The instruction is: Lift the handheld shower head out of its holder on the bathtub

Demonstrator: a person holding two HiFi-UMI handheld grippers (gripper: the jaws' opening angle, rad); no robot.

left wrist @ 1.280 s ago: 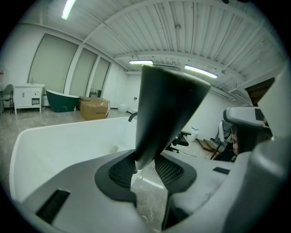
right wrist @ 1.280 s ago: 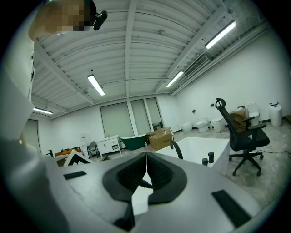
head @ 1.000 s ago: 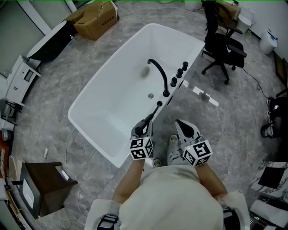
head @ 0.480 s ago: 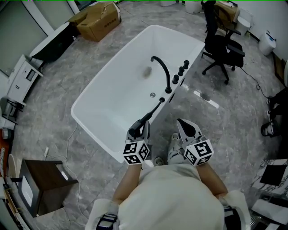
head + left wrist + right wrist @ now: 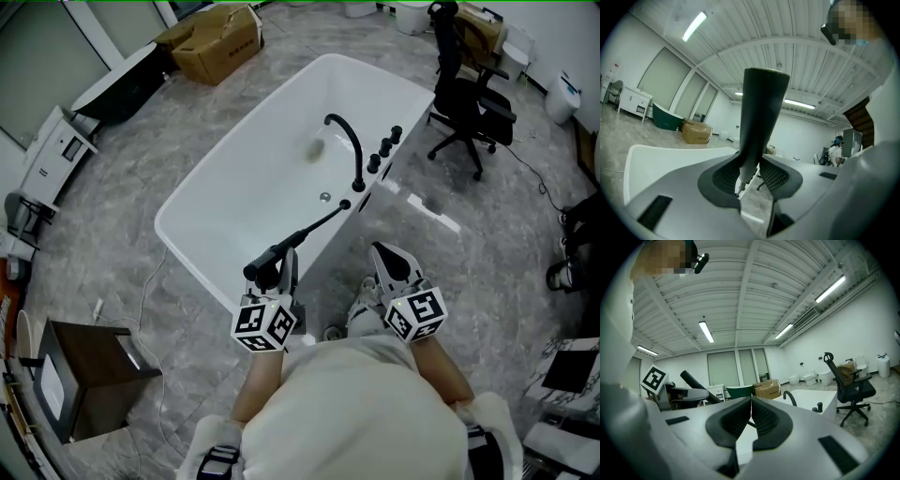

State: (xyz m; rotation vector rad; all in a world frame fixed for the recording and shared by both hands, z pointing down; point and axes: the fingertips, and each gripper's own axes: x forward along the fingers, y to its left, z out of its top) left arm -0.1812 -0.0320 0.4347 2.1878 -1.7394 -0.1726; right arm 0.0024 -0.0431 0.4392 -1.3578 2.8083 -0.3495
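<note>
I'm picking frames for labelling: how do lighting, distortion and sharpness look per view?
Head view: even soft light, sharp, barely any shadow on the bathtub. Left gripper view: strong fisheye bending, dark round border, black shower head close up and dark against the bright ceiling. Right gripper view: same fisheye, bright ceiling lights without heavy glare.

L gripper [image 5: 281,270] sits lower centre of head view, marker cube toward the body, jaws pointing up-frame & clamped on the shower head [image 5: 302,234] handle, pads pressing on both sides. R gripper [image 5: 382,255] is just right of it, lower centre-right, jaws pressed together w/ nothing between. L forearm [image 5: 259,382] & R forearm [image 5: 439,367] reach up-frame from the bottom edge, both bare. Grippers near each other, not touching.
</note>
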